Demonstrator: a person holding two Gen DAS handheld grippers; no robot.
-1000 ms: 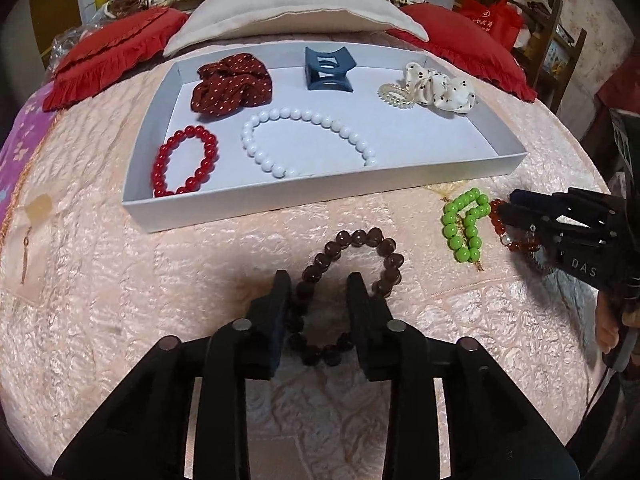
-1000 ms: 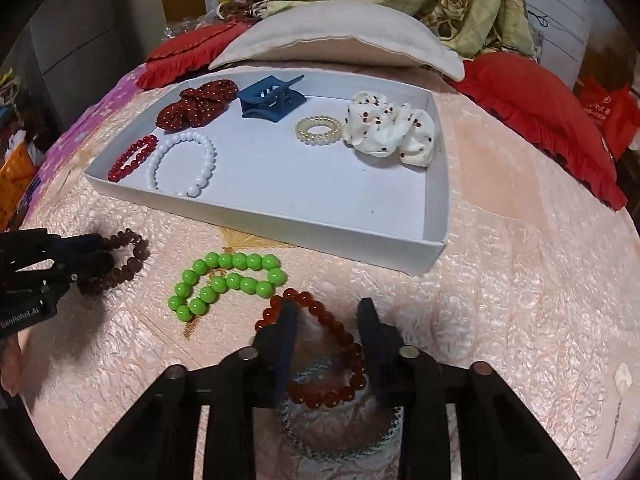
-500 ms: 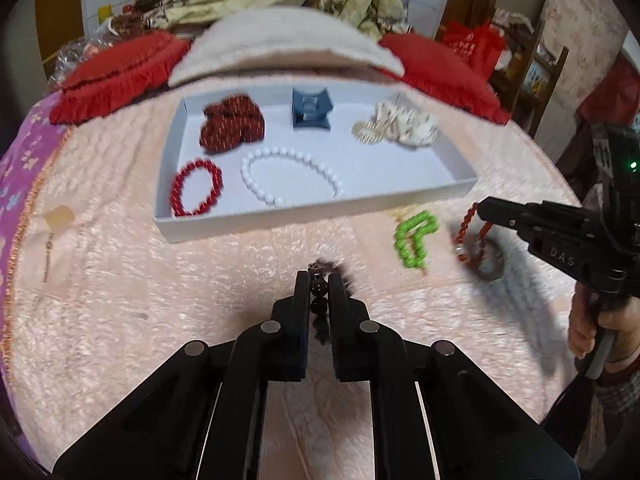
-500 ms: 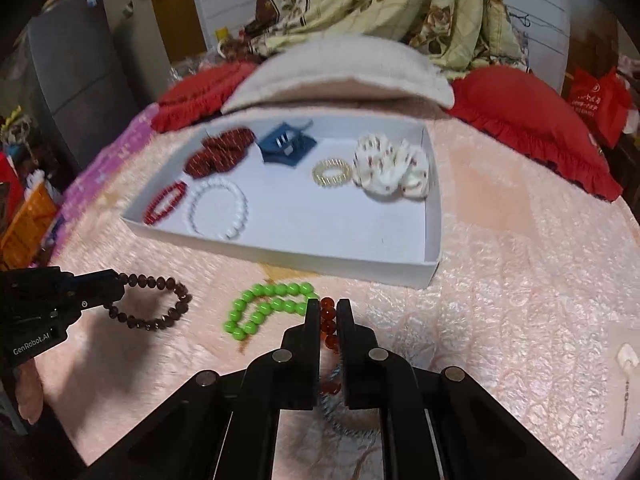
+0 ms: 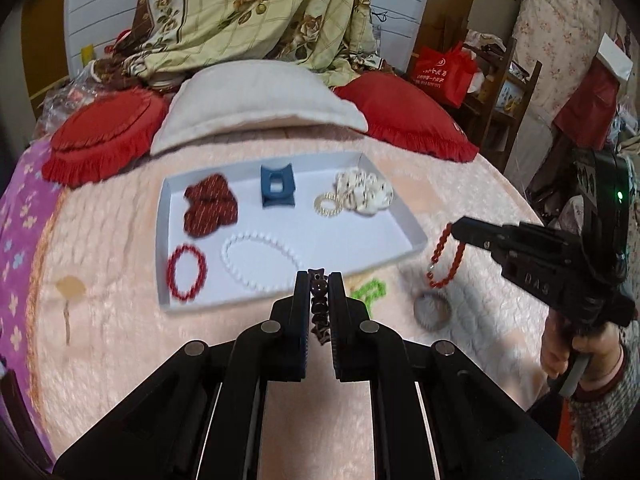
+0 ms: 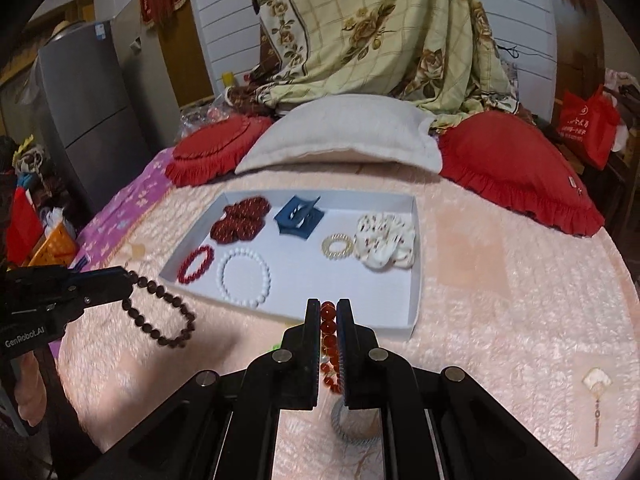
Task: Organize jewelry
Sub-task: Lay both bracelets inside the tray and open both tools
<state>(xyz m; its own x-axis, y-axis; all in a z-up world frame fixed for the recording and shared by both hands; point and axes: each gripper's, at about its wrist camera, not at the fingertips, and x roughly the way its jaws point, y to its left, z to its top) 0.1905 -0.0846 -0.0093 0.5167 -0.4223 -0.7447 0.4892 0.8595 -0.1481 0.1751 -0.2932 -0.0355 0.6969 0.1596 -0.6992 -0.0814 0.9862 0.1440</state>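
Observation:
My left gripper is shut on a dark brown bead bracelet and holds it above the bed; the bracelet dangles in the right wrist view. My right gripper is shut on an amber-red bead bracelet, which hangs in the air in the left wrist view. The white tray ahead holds a red bracelet, a white pearl bracelet, a dark red scrunchie, a blue claw clip, a gold coil tie and a white scrunchie.
A green bead bracelet and a silver bangle lie on the pink quilt in front of the tray. Red cushions and a cream pillow sit behind the tray. A small tassel charm lies at the right.
Both grippers closed on their bracelets and lifted them off the quilt, pulling up and back from the tray. The silver bangle and the green bracelet stayed on the bed.

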